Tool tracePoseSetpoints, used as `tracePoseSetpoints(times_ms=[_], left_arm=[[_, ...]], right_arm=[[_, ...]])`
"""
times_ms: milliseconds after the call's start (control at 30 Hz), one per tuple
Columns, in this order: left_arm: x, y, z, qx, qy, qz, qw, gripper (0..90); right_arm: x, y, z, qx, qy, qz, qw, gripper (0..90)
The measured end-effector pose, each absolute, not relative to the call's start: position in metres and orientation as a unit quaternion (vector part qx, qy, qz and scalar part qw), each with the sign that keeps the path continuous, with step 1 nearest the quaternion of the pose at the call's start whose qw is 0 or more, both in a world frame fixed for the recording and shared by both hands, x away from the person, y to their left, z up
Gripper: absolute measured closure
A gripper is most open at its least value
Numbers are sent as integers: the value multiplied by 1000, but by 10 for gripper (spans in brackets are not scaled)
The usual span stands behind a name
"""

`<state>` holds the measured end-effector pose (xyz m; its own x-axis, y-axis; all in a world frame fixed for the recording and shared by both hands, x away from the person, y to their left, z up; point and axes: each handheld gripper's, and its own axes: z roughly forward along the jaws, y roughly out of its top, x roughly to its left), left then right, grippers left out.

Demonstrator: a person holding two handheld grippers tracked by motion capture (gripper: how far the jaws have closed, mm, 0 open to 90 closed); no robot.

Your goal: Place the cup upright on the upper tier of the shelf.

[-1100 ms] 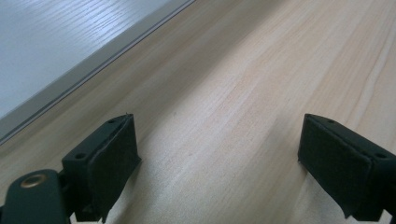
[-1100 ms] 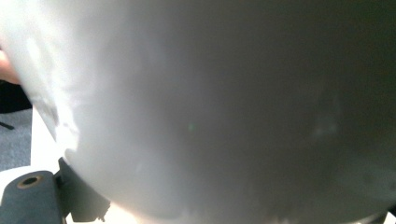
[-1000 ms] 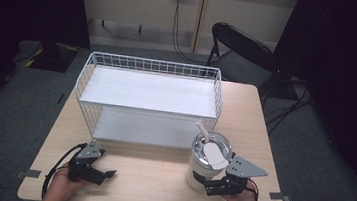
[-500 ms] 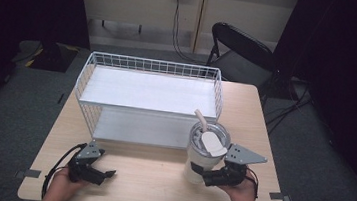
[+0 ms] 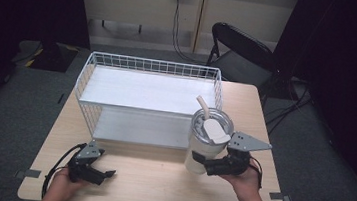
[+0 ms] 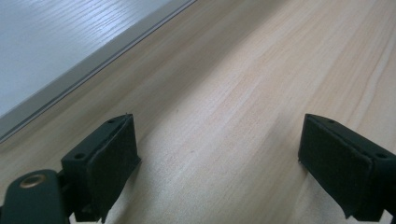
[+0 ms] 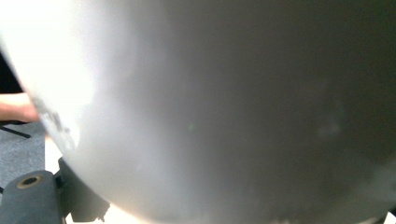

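While clamped, tumbler (image 5: pixel 205 142) fills right gripper (image 5: pixel 199 161) (L gripper (image 5: pixel 106 174) idle).

No readable text anywhere (the tumbler (image 5: pixel 206 143) bears no legible mark)

Tumbler (image 7: pixel 224 112) surface blurred, edge-cropped

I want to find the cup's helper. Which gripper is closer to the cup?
Right. The right gripper is clamped on the cup; the left gripper rests on the table, far to the cup's left.
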<state>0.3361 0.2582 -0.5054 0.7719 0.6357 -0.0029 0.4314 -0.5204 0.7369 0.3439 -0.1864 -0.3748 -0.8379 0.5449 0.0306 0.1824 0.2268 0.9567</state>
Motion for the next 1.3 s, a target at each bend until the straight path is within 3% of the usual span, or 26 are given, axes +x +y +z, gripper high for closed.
tracePoseSetpoints(times_ms=[1300], left_arm=[[336,258,-506,860,315,135,378,97]], right_arm=[[377,-161,-297,257,769,565,154,97]])
